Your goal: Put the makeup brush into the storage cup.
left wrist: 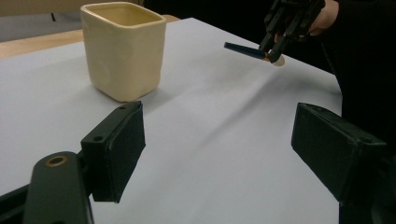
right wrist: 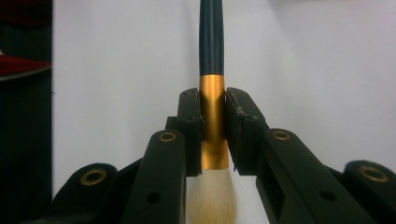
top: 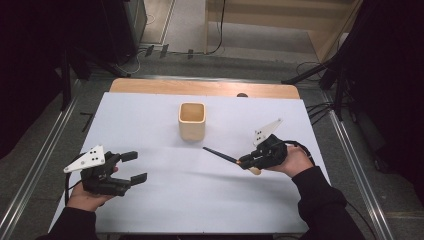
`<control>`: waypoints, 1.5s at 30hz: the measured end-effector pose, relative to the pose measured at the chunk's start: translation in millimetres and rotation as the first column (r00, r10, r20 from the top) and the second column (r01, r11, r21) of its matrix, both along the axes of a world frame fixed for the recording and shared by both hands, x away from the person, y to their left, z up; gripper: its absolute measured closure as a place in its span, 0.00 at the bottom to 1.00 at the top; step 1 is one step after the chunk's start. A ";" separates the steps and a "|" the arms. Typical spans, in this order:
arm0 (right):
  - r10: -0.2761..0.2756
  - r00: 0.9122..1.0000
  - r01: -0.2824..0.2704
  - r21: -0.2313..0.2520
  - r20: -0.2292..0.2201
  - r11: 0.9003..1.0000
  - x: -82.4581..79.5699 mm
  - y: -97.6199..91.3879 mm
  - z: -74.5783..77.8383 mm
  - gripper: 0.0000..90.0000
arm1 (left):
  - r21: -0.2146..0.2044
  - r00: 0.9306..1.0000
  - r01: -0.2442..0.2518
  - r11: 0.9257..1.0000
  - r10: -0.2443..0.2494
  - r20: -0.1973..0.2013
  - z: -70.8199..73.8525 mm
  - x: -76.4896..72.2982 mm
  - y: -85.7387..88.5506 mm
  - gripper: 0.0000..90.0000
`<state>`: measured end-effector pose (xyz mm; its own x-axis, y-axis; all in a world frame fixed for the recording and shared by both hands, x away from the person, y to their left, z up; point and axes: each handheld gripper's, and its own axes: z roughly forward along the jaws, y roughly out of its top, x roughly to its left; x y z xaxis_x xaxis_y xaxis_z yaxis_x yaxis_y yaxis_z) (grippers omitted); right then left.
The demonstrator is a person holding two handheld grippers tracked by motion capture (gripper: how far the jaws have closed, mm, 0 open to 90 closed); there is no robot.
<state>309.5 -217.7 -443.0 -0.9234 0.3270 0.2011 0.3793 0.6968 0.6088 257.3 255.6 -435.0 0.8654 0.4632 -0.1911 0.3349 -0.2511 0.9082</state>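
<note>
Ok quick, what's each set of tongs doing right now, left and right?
Left tongs: open, holding nothing, over the white sheet.
Right tongs: shut on the brush, gripping its gold collar.

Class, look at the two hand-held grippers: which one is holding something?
The right hand-held gripper: its jaws clamp the brush by its gold ferrule. The left hand-held gripper stands open, empty.
</note>
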 end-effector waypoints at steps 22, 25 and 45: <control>0.066 0.996 -0.069 0.040 0.062 0.997 -24.7 27.6 5.1 0.86 | 0.092 0.982 0.185 0.978 -0.181 -0.047 7.4 12.8 -41.6 0.20; 0.085 0.995 -0.087 0.020 0.057 0.996 -25.3 32.6 6.2 0.86 | 0.110 0.978 0.207 0.972 -0.201 -0.062 9.1 15.7 -47.1 0.20; 0.252 0.967 -0.244 -0.191 0.022 0.951 -10.9 77.6 16.2 0.86 | 0.184 0.946 0.314 0.931 -0.291 -0.142 9.9 24.7 -80.6 0.21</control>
